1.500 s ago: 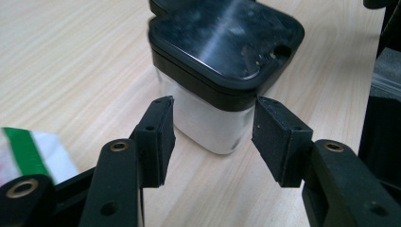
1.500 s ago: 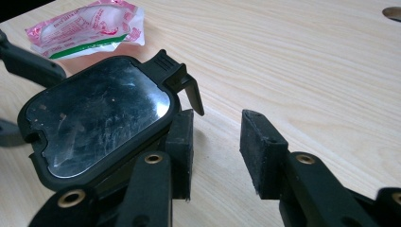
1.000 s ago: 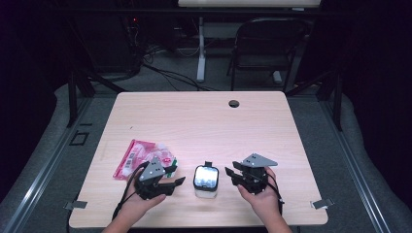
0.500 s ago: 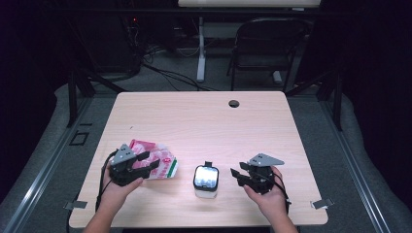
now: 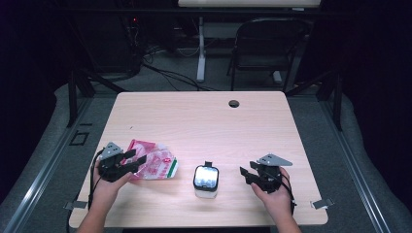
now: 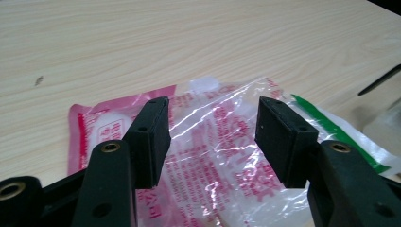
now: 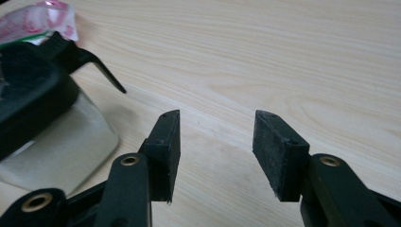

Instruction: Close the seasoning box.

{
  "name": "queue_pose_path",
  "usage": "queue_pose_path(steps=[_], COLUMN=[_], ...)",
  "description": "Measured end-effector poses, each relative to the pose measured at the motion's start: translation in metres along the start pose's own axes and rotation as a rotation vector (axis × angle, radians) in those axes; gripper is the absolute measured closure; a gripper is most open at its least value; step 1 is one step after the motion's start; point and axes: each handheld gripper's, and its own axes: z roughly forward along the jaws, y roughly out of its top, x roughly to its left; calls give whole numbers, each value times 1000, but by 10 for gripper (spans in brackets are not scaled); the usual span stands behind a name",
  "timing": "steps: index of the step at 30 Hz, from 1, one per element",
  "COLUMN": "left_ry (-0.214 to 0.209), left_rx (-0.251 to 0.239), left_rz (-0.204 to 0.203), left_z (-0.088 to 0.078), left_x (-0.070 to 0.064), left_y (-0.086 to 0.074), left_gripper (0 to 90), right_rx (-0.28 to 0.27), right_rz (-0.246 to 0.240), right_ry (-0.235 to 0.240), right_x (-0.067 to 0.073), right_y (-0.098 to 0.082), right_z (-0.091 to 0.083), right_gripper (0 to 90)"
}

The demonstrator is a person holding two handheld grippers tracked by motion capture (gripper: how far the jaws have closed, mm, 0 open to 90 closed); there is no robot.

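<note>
Crinkled pink-and-clear plastic packet (image 5: 151,165) lies flat on the wooden table (image 5: 204,121) near its front left, with the left gripper (image 5: 130,161) over its left edge, jaws wide apart and just been opening a little, packet under them but not pinched. Clear container with black lid (image 5: 206,180) stands just right of the packet. Right gripper (image 5: 246,174) sits a bit right of the container, jaws wide, just been opening, only bare table between them.

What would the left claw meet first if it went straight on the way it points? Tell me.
Most likely the pink plastic packet: the open left claw points at it, with the crinkled film right ahead between its jaws. Whether they already touch it is unclear.
</note>
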Motion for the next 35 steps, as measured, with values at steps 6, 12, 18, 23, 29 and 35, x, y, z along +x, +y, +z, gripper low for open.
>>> queue_pose_path(steps=[6,12,18,23,29,35], left_ry=[34,63,88,94,97,93], left_rx=[14,31,47,46,50,46], left_rz=[-45,-83,-113,-118,-112,-127], left_z=[3,8,10,13,15,15], left_x=[12,21,28,28,27,28], left_y=[-8,-16,-20,-20,-18,-18], left_gripper=[454,453,450,446,442,436], right_rx=[6,19,20,14,13,12], right_rz=[42,58,74,78,77,71], right_ry=[-12,-25,-25,-24,-33,-39], right_x=[-9,-12,-13,-14,-15,-16], right_y=[-4,-8,-11,-13,-15,-17], right_z=[3,6,8,9,8,6], right_gripper=[509,484,473,455,445,409])
